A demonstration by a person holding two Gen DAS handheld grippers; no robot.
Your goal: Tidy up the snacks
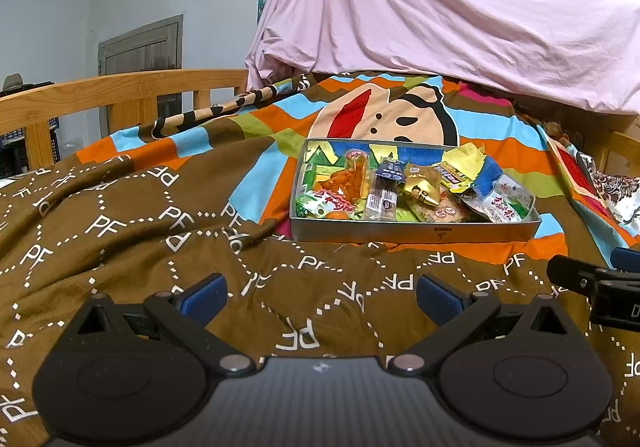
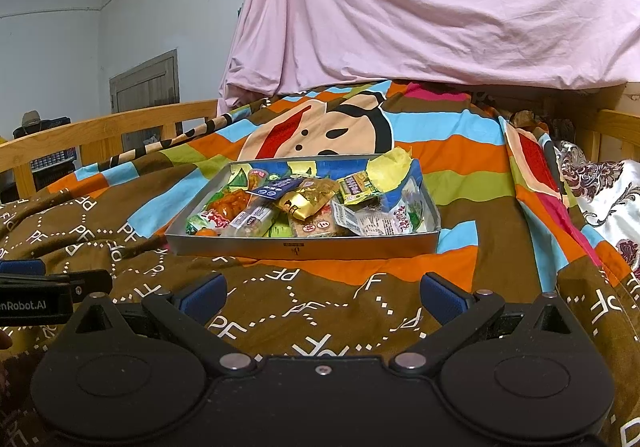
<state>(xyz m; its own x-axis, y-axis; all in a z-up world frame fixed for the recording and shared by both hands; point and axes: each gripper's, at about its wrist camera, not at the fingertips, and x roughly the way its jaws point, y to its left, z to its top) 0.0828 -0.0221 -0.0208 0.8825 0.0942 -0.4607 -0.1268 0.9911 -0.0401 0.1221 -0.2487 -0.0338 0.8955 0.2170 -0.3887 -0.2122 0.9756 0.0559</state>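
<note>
Spread over the bed, a brown quilt (image 1: 120, 215) printed with white "PF" letters and dotted lines gives way farther off to orange, blue and green stripes around a cartoon face. A pink sheet (image 1: 460, 7) hangs behind it, and a wooden rail (image 1: 120, 87) runs along the bed's side.

Beyond the fingers of both grippers, a shallow grey tray (image 1: 416, 233) rests on the striped part of the quilt, heaped with snacks (image 1: 400, 187). From the left wrist it lies ahead and a little toward the right finger; from the right wrist the same tray (image 2: 304, 247) sits ahead and slightly toward the left finger. The packets overlap loosely: a clear pack of orange pieces (image 1: 352, 183), a long dark stick pack (image 1: 384, 191), a gold foil packet (image 1: 420, 183), a crumpled yellow wrapper (image 1: 468, 159) poking above the far rim, and a white and green packet (image 1: 508, 203) leaning on the right corner.

The left gripper (image 1: 322, 297) hovers over the brown cloth with its blue-padded fingers spread wide and nothing between them. The right gripper (image 2: 323, 297) is the same, wide apart and empty, well short of the tray.

Print on the wrappers is too small to read, and the lower packets are buried under others. Each gripper shows only partly at the edge of the other's view. The tray's front wall hides whatever lies low against it.
</note>
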